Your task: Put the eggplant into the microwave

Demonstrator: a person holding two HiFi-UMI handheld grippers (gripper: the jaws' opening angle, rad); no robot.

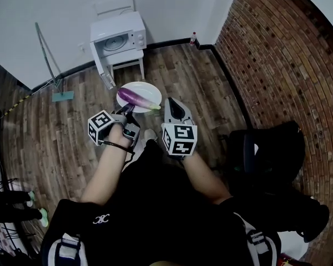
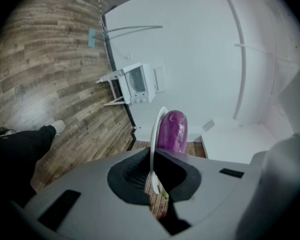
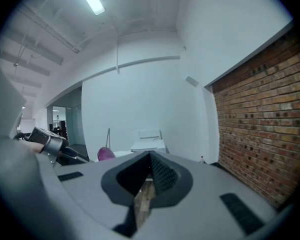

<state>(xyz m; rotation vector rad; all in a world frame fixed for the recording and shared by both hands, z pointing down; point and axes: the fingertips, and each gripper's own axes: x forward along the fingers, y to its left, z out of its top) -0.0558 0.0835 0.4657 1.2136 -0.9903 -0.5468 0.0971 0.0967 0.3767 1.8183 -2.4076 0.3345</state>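
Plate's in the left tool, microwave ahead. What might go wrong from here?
The left tool pinches only the rim of the plate, so a tilt may roll the loose eggplant off. The plate might also clip the open door of the microwave going in.

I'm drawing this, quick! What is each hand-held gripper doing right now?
Left hand-held gripper: closed on the rim of the round white plate carrying the long purple eggplant.
Right hand-held gripper: closed, holding nothing.

Your purple eggplant [image 1: 136, 97] lies lengthwise on the white plate [image 1: 147, 89]. Ahead, the white microwave [image 1: 117, 37] sits on a stool [image 1: 127, 60], door open.
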